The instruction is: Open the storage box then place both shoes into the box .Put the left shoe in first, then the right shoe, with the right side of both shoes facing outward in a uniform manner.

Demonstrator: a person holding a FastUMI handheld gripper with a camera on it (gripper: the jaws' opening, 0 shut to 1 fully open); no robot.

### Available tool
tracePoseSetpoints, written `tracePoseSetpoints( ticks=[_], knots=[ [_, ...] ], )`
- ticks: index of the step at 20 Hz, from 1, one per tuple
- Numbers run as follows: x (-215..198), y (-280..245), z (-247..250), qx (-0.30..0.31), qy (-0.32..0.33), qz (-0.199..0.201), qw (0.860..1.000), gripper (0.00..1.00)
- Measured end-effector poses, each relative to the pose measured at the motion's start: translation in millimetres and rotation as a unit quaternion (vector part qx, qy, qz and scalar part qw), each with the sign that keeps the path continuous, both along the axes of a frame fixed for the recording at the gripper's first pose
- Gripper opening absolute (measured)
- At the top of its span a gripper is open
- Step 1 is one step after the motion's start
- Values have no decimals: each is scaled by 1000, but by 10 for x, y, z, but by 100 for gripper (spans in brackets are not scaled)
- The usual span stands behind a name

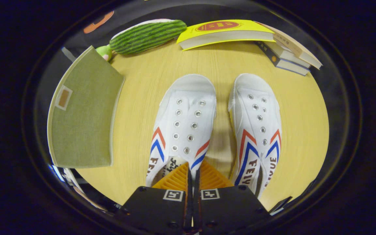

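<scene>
While the jaws (pixel 193 173) pinch the inner collar edge of the left shoe (pixel 183 125), the right shoe (pixel 256 130) lies just beside it on the wooden surface (pixel 300 130); the green storage box (pixel 83 111) sits closed, near the left shoe's other side.

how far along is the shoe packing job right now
Nothing looks done: the green fabric storage box has its lid on, and both white shoes sit side by side on the wooden table. In hand: the gripper is closed on the rear edge of the left shoe, one finger apparently inside the opening. Left: open the box, place that shoe, then the right shoe, right sides outward.
</scene>
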State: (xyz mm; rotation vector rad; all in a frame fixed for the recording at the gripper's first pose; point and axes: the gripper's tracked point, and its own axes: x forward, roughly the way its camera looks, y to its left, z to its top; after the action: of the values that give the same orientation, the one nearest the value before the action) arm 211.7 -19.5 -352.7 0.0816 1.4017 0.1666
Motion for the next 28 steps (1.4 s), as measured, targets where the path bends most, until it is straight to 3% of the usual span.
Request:
tracePoseSetpoints(
  ticks=[9, 14, 20, 28],
  knots=[
    [-16, 84, 154, 128, 6, -52, 990, 6],
    [-25, 161, 322, 150, -9, -45, 988, 6],
    [17, 352, 853, 171, -42, -31, 984, 6],
    [-108, 1137, 1793, 193, -89, 9, 977, 6]
  ],
)
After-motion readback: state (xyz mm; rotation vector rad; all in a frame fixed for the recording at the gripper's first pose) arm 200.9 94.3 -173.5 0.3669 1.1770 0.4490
